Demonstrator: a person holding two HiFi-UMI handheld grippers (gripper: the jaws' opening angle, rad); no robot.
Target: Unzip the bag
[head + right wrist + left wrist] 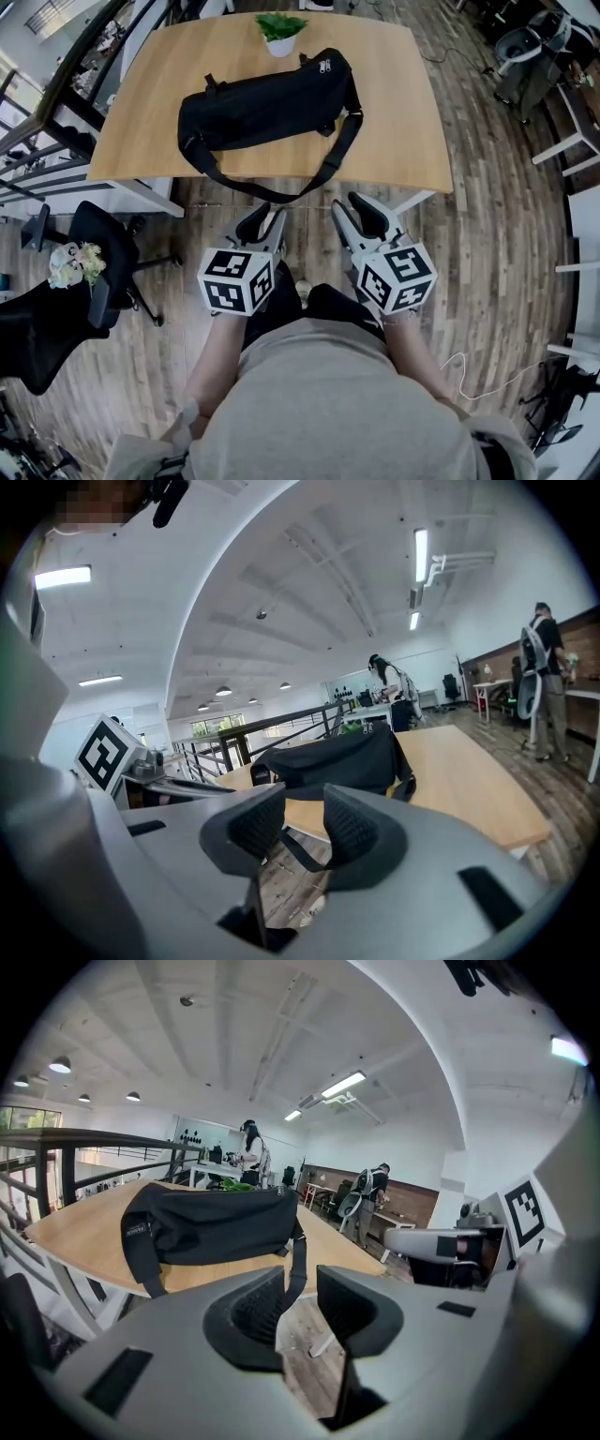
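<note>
A black duffel bag [267, 103] lies zipped across the wooden table [403, 141], and its shoulder strap [314, 183] droops over the front edge. Small metal pulls [325, 66] show at its right end. Both grippers hang over the floor just short of the table's front edge, pointing at the bag. My left gripper [266, 217] is open with nothing between its jaws, and so is my right gripper [356, 208]. The left gripper view shows the bag [211, 1222] beyond the open left gripper [300, 1302]. In the right gripper view it [333, 759] sits past the open right gripper [305, 822].
A potted green plant [280, 33] stands behind the bag at the table's far edge. A black office chair [103, 248] and a small bouquet [75, 264] are at the left on the wood floor. A dark railing [84, 1143] runs left of the table. People stand far off.
</note>
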